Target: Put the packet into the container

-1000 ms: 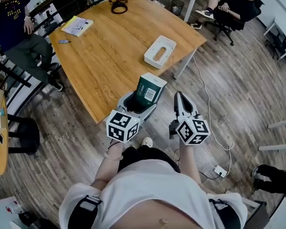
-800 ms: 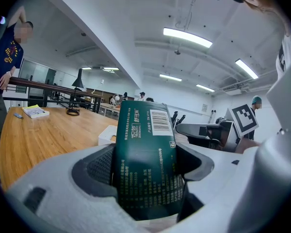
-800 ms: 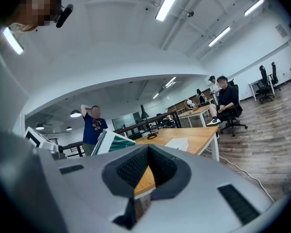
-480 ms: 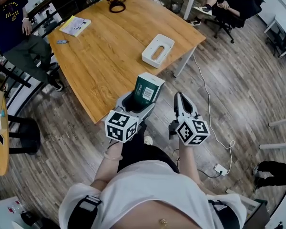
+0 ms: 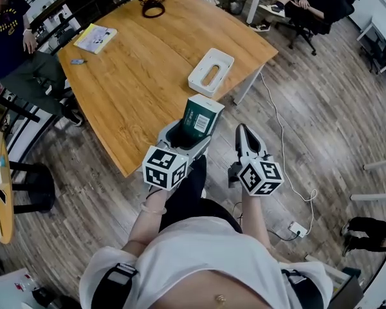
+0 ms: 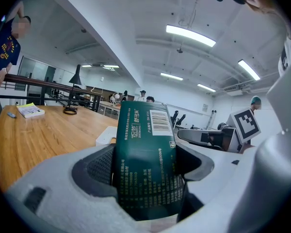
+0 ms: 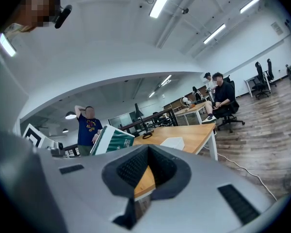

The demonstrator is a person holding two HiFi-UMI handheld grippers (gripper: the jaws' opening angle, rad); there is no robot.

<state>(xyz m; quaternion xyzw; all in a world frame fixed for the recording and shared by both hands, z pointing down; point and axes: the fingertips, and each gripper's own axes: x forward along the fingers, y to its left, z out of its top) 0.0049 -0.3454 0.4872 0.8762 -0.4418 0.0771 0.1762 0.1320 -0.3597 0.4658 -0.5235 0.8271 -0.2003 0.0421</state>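
Packet (image 5: 201,122), dark green with a white top, is shown in the head view clamped between the jaws of the left hand-held gripper (image 5: 189,137). It is carried at the near edge of the wooden surface (image 5: 135,82), well apart from the white container (image 5: 210,71) that lies open-topped farther along that surface. The right hand-held gripper (image 5: 242,132) is held just beside the left one, over the wooden floor (image 5: 321,108), with its jaws drawn together to a point. A yellow booklet (image 5: 94,38) and a black coil (image 5: 153,8) are seen at the far end of the surface, and a white cable (image 5: 278,134) is trailed across the floor.

In the left gripper view the packet is gripped on both sides by the dark ribbed pads and stands upright, with a barcode on its upper part. A corner of the container is glimpsed behind it on the left, resting on the surface, and the marker cube of the right hand-held gripper is seen at the right.

In the right gripper view the jaws are closed on each other, and only a sliver of the surface is seen through the slit between the pads. The packet is seen at the left, tilted, with the container beyond it on the surface. A person in a dark shirt (image 7: 89,125) is seen behind the packet, and a seated person (image 7: 222,98) is seen at the right
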